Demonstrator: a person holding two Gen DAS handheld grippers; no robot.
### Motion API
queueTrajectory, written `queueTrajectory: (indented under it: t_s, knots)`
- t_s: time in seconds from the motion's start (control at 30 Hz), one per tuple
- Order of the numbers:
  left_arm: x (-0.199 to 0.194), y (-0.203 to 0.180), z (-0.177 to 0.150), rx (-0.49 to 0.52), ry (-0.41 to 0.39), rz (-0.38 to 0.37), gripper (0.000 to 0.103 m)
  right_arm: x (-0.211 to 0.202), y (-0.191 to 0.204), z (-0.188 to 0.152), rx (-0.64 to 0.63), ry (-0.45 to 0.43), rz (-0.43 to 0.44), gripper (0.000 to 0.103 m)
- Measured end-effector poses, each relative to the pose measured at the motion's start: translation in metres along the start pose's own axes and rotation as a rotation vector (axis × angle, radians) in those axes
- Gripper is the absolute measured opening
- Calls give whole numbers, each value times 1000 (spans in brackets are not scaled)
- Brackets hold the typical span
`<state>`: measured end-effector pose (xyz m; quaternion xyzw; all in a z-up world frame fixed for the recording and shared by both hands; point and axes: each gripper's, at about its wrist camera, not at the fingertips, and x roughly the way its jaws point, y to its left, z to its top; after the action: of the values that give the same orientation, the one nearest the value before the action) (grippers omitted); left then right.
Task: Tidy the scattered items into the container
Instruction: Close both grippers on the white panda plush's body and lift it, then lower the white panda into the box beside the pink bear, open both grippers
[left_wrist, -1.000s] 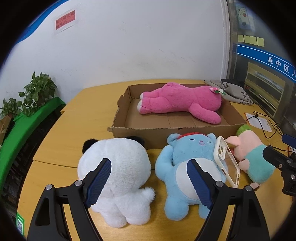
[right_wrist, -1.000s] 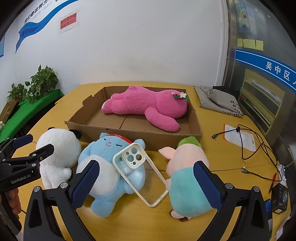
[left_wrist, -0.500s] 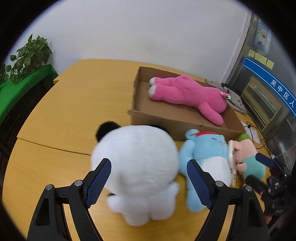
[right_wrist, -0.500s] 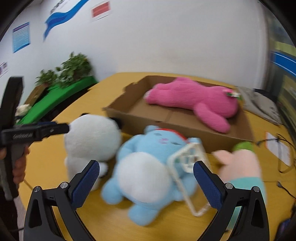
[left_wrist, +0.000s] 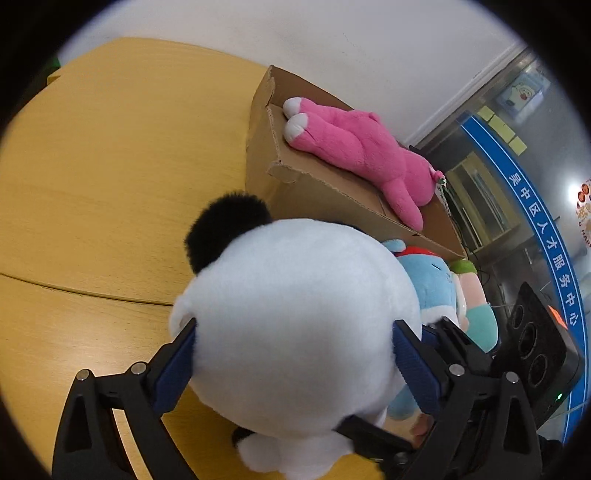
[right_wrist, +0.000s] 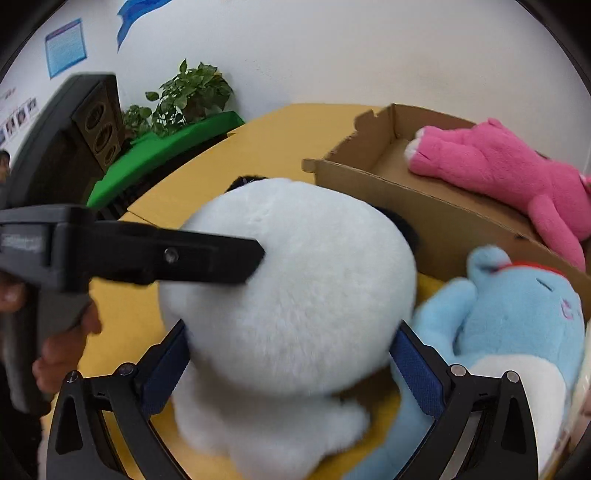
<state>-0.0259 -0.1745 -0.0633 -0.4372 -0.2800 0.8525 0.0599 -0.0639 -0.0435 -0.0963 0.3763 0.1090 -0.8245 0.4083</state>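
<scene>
Left wrist view: the left gripper (left_wrist: 293, 363) straddles the white panda plush (left_wrist: 295, 314), a blue pad on each flank of its round body. Its jaws have just been opening wider, and with the fur bulging over the pads I cannot tell whether they press or only brush it. The panda sits on the yellow wooden table (left_wrist: 110, 166), just in front of the cardboard box (left_wrist: 317, 192), one black ear showing. A pink plush bear (left_wrist: 354, 147) lies inside the box. To the right, squeezed behind the panda, are a blue plush (left_wrist: 432, 280) and a pink-and-teal plush (left_wrist: 476, 310) with a green top. The black body of the right gripper (left_wrist: 535, 350) crosses the lower right. A blue band on the glass wall reads "吴中区人才服务中心".

Right wrist view, blurred by motion: the right gripper (right_wrist: 291, 363) also brackets the panda (right_wrist: 288, 288) from a second side, spread wide, its blue pads at the fur's edge; grip cannot be told. One black finger (right_wrist: 207, 258) of the left gripper lies against the panda's upper side, held by a hand (right_wrist: 59, 354); the lettering on its body is too blurred to read. The blue plush (right_wrist: 517, 314) lies right, touching the panda; the box (right_wrist: 406, 199) holds the pink bear (right_wrist: 509, 173). A potted plant (right_wrist: 184, 96) stands by the wall.
</scene>
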Motion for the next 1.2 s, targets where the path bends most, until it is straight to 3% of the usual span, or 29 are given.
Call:
queueTrajectory:
  t_s: [0.07, 0.17, 0.27, 0.37, 0.57, 0.7, 0.83, 0.93, 1.1, 1.13, 1.2]
  knots:
    - [-4, 2, -2, -21, -5, -31, 83, 4, 5, -1, 1, -17, -6, 103]
    - [-13, -10, -7, 26, -17, -14, 72, -2, 3, -5, 6, -30, 21, 91]
    - [-27, -29, -10, 69, -54, 3, 69, -19, -2, -7, 51, -41, 62, 78]
    - [-42, -48, -2, 91, -91, -25, 69, -48, -3, 3, 59, -102, 51, 75]
    - [-75, -140, 53, 278, -204, -60, 69, -112, -30, 66, 90, -274, 5, 74]
    - [-57, -168, 125, 318, -221, -66, 69, -122, -62, 118, 100, -339, -51, 75]
    - [-13, -169, 180, 322, -170, -25, 69, -93, -111, 159, 194, -344, -37, 75]
    - [35, -142, 193, 284, -84, 19, 69, -49, -138, 160, 314, -284, 2, 76]
    - [114, -59, 183, 78, 72, 81, 71, 41, -148, 143, 380, -64, 11, 76]
    - [121, -51, 178, 66, 70, 74, 75, 57, -147, 137, 400, -16, 5, 76]
    - [119, -44, 172, 67, 21, 62, 80, 61, -143, 134, 404, -26, -9, 79]
